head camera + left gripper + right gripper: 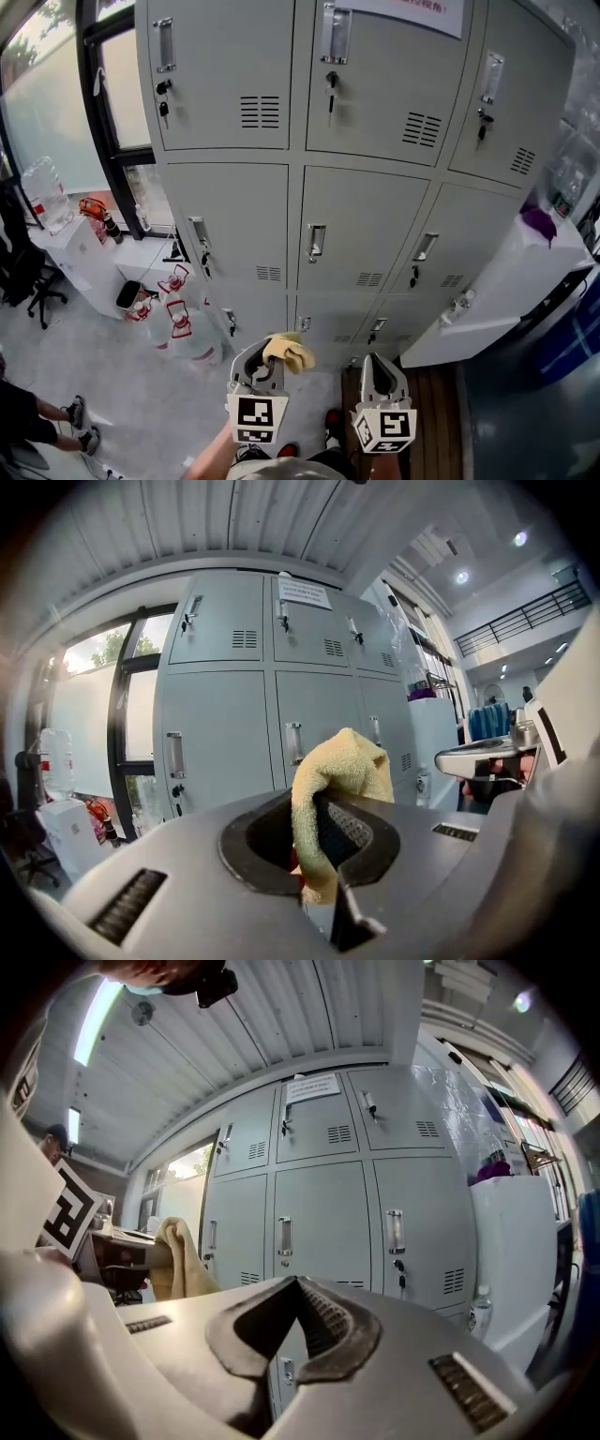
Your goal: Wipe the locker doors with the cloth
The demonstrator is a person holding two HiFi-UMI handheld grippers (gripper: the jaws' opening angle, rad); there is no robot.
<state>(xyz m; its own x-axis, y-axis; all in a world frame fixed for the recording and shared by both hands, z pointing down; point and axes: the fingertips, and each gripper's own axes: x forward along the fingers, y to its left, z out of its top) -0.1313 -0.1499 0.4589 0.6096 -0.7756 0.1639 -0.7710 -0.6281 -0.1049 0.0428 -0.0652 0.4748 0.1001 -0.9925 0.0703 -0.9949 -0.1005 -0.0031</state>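
Our left gripper (260,364) pinches the yellow cloth (290,352), which bunches up past its jaws. We hold it low in front of the grey locker doors (354,230), not touching them. Just beside it, our right gripper (382,373) has its jaws pressed together, empty. Large water bottles (181,326) stand left of the lockers.

A yellow cloth (289,352) is held at the tip of the left gripper (263,364), before the grey locker doors (361,225); the right gripper (382,370) is seen alongside, apparently empty.
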